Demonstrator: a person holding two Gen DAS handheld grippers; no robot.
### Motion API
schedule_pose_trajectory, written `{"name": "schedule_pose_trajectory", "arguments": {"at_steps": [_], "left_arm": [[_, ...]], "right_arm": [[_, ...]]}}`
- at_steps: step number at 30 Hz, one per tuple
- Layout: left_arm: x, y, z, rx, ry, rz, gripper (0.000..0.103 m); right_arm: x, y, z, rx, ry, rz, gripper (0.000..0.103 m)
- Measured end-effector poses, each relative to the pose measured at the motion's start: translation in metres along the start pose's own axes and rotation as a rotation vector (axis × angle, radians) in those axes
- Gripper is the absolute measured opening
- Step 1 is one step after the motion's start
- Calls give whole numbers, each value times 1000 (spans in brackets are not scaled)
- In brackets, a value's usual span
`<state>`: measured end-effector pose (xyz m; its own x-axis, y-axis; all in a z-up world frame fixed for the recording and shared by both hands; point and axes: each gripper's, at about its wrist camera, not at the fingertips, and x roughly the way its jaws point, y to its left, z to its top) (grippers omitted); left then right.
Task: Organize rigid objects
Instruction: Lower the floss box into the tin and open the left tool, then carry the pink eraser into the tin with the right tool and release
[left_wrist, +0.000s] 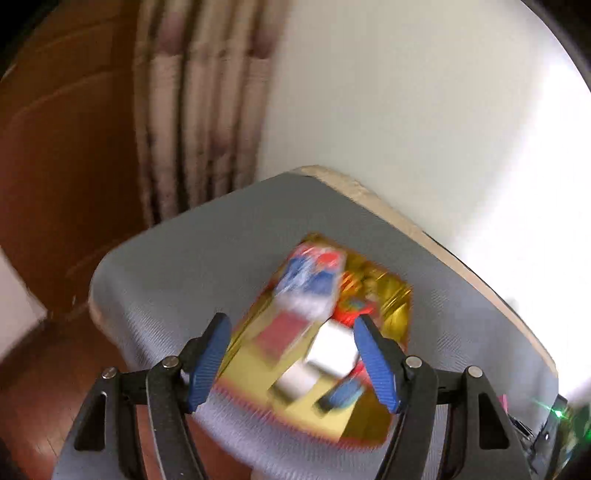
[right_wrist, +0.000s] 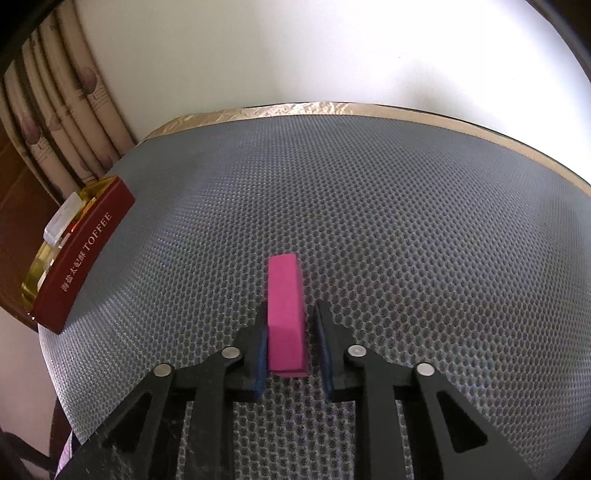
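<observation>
In the right wrist view a magenta block (right_wrist: 286, 314) lies lengthwise on the grey mesh mat (right_wrist: 406, 240), between the fingers of my right gripper (right_wrist: 290, 312). The jaws stand close around it, the left pad touching, a small gap at the right. A dark red toffee box (right_wrist: 83, 254) with a gold inside sits at the mat's left edge. In the blurred left wrist view, my left gripper (left_wrist: 291, 325) is open and empty above that gold-lined box (left_wrist: 391, 306), which holds a blue and red pack (left_wrist: 314, 280) and a white block (left_wrist: 332, 349).
The mat covers a round table with a tan rim (right_wrist: 332, 109) against a white wall (right_wrist: 295, 48). Striped curtains (left_wrist: 199, 110) and brown wood (left_wrist: 55, 147) stand to the left. A clear block (right_wrist: 62, 218) rests in the box.
</observation>
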<state>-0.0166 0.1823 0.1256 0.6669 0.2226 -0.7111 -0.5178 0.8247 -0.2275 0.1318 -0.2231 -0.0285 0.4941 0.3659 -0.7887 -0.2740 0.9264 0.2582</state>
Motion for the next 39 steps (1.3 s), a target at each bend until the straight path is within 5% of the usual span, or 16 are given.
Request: {"name": "schedule_pose_trajectory", "arguments": {"at_steps": [5, 12, 19, 22, 24, 25, 26, 30, 32, 36, 39], "left_arm": [[-11, 59, -33, -133, 59, 84, 71], [4, 96, -52, -216, 138, 120, 71], [24, 77, -65, -123, 202, 55, 71], [26, 61, -70, -28, 225, 52, 71], [23, 55, -71, -1, 212, 37, 71], [22, 52, -72, 6, 207, 25, 71], [20, 48, -72, 15, 203, 11, 71], [25, 38, -80, 51, 240, -10, 71], [31, 31, -85, 77, 280, -31, 71], [42, 20, -93, 135, 338, -22, 71], [43, 17, -96, 155, 341, -12, 71]], "right_arm": [[-6, 9, 1, 3, 23, 1, 17], [-26, 44, 24, 55, 20, 146, 15], [-39, 130, 62, 47, 38, 363, 15], [-53, 149, 73, -23, -10, 309, 17], [-55, 141, 73, -70, 6, 229, 54], [-48, 134, 69, -93, 50, 182, 87], [-44, 121, 63, -100, 57, 93, 89], [-25, 78, 45, -76, 93, -32, 74], [-12, 71, 39, -86, 127, -67, 47], [10, 67, 33, -109, 186, -91, 29], [22, 67, 33, -101, 216, -75, 29]]}}
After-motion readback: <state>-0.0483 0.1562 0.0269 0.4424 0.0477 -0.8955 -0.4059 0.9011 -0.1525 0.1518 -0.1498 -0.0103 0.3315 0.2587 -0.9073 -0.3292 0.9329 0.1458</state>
